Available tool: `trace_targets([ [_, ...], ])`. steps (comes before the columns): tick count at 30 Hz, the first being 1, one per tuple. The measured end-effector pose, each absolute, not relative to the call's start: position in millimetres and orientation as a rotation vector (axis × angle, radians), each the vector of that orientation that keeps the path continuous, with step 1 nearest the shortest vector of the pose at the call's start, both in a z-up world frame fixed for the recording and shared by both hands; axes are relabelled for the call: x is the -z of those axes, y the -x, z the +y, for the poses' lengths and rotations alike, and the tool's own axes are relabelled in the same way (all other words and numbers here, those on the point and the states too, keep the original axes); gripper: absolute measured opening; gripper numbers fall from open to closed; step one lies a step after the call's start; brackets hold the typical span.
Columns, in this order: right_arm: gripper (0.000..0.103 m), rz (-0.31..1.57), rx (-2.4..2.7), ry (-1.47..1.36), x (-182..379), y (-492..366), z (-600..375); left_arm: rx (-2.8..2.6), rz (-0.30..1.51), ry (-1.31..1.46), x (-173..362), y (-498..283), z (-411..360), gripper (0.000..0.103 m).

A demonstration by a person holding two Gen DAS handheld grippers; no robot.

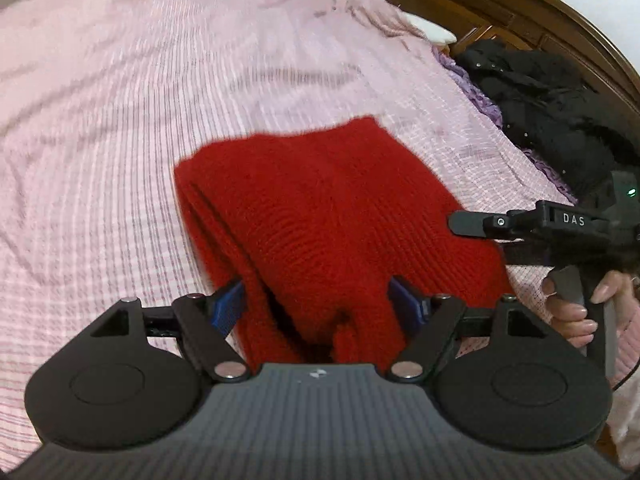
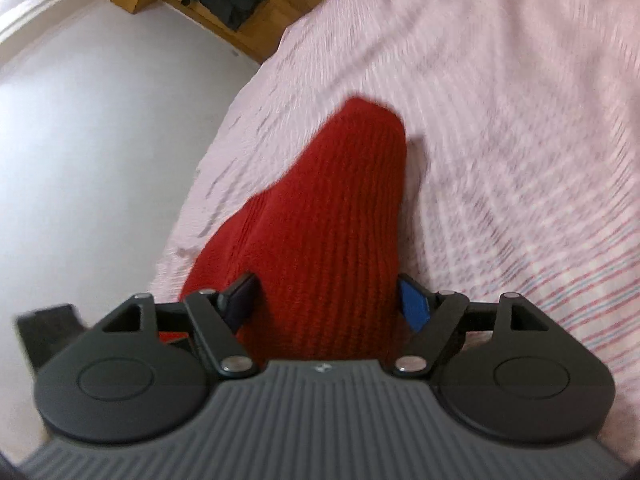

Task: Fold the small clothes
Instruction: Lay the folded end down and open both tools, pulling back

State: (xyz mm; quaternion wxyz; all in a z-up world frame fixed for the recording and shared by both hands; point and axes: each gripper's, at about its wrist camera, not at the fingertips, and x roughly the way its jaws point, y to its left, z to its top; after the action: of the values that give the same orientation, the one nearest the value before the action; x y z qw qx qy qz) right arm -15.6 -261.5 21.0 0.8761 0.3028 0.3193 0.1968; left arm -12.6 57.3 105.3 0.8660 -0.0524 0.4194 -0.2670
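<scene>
Red ribbed knit garment (image 1: 320, 216), folded into thick layers, lies on the pink-and-white striped bedspread (image 1: 120, 120) and fills the space straight ahead of both tools. Left hand-held gripper (image 1: 320, 304) has its blue-padded fingers (image 1: 228, 304) on either side of the near edge of the garment, with bunched red folds packed between them; the pads press against the knit, so it grips the cloth with a fairly wide gap. Right hand-held gripper (image 2: 326, 304) likewise has a thick roll of the same red knit (image 2: 332, 216) between its blue pads (image 2: 414, 306), closed onto it. In the left wrist view the right tool's black body shows off to the right of the garment, a person's hand (image 1: 576, 308) wrapped around its handle. Beyond that, farther right on the bed, a heap of black clothing (image 1: 552, 112) sits beside a purple frilled fabric edge (image 1: 480, 96), against a dark wooden headboard (image 1: 520, 4). Both views are motion-blurred around the bedspread.
</scene>
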Motion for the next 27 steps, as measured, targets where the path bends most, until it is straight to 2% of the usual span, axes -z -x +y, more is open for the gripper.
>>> trace_targets([
  [4, 0.076, 0.584, -0.377, -0.562, -45.3, 39.0, -263.0, 0.522, 0.816, 0.025, -128.6, 29.5, 52.2, 0.08],
  [8, 0.066, 0.616, -0.409, -0.516, -45.8, 47.8, -249.4, 0.482, 0.808, -0.02, -137.5, 41.3, 46.2, 0.08],
  [9, 0.059, 0.63, -0.411, -0.49, -43.2, 47.9, -241.8, 0.465, 0.814, -0.039, -136.5, 41.8, 44.1, 0.08],
  [10, 0.057, 0.636, -0.399, -0.457, -39.0, 46.9, -233.9, 0.449, 0.826, -0.055, -131.4, 41.9, 42.1, 0.08],
  [19, 0.058, 0.614, -0.322, -0.272, -18.2, 48.5, -203.5, 0.43, 0.919, 0.07, -92.4, 30.0, 54.2, 0.082],
  [27, 0.062, 0.564, -0.285, -0.291, -29.9, 65.8, -203.0, 0.376, 0.852, 0.032, -107.2, 53.9, 47.5, 0.082],
])
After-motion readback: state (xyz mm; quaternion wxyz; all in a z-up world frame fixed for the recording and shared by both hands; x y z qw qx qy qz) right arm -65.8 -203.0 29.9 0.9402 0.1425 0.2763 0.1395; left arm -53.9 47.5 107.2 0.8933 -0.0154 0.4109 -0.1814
